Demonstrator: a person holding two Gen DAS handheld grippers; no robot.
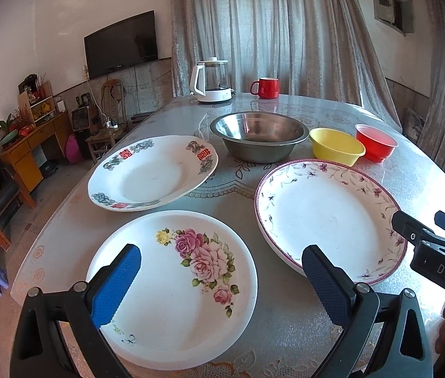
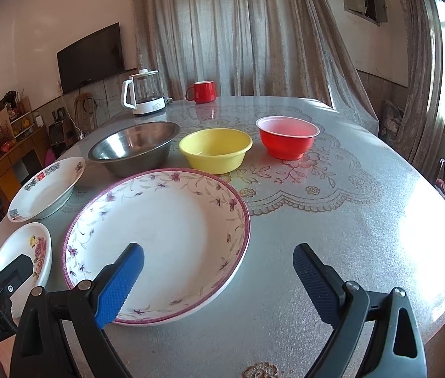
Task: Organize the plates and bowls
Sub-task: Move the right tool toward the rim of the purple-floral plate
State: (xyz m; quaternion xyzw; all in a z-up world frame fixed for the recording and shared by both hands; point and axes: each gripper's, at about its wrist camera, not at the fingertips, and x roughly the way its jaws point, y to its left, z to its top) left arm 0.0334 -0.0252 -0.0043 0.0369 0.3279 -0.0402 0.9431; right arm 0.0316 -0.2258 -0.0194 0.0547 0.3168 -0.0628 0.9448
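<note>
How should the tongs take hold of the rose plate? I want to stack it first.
Pinch the near rim of the rose plate, coming in low from the front edge of the table. It lies flat and too wide to span, but its raised lip sits right before the open left tongs.

rose plate (image 1: 172,286) pink-on-white | rimmed plate (image 2: 159,236) purple vines | bowls: steel (image 2: 134,148), yellow (image 2: 215,149), red (image 2: 287,137) (3)
</note>
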